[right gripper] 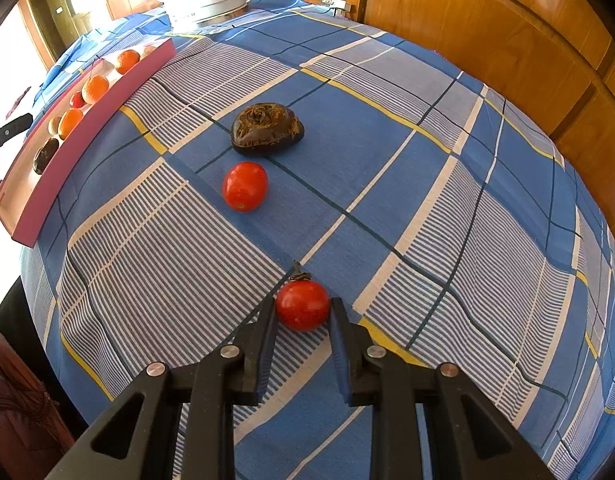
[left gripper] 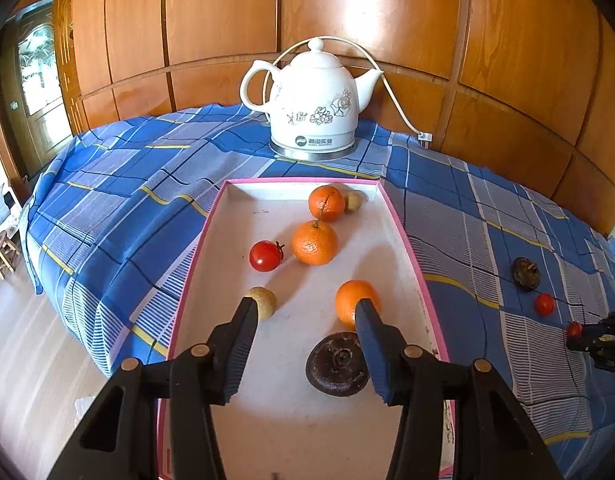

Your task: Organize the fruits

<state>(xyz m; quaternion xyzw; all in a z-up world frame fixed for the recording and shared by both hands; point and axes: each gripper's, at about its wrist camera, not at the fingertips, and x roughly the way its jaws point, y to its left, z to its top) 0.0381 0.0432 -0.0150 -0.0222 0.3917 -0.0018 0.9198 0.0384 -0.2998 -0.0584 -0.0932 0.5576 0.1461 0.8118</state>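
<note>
The right gripper [right gripper: 302, 306] is clamped on a small tomato [right gripper: 303, 305] that rests on the checked cloth [right gripper: 427, 184]; both pads touch its sides at the widest part, with the stem pointing away from the camera. The left gripper [left gripper: 307, 308] hangs partly open over the tray [left gripper: 411, 248], and nothing sits between its jaws.

Location of the fruit:
- In the tray: three oranges [left gripper: 314, 242], one tomato [left gripper: 265, 256], two pale round fruits [left gripper: 263, 302] and a dark flattish fruit [left gripper: 337, 368]
- On the cloth, well apart from the tray: the gripped tomato, a second tomato [right gripper: 244, 186] and a second dark fruit [right gripper: 267, 129] just beyond it

Handling, as a judgement:
- The tomato is light, smooth-skinned and soft. Excess clamping force is likely to split the skin; too little lets it slip from the pads
- The grip belongs across the middle, as now, not on the stem, which is thin and likely to tear off
- The dark fruit looks firmer, rough and wider than tall. It calls for a wider jaw setting and a hold across its short axis
- The round fruit is likely to roll once released on the flat tray floor, so a low release is advised

A white kettle [left gripper: 313, 100] stands behind the tray, clear of the work
</note>
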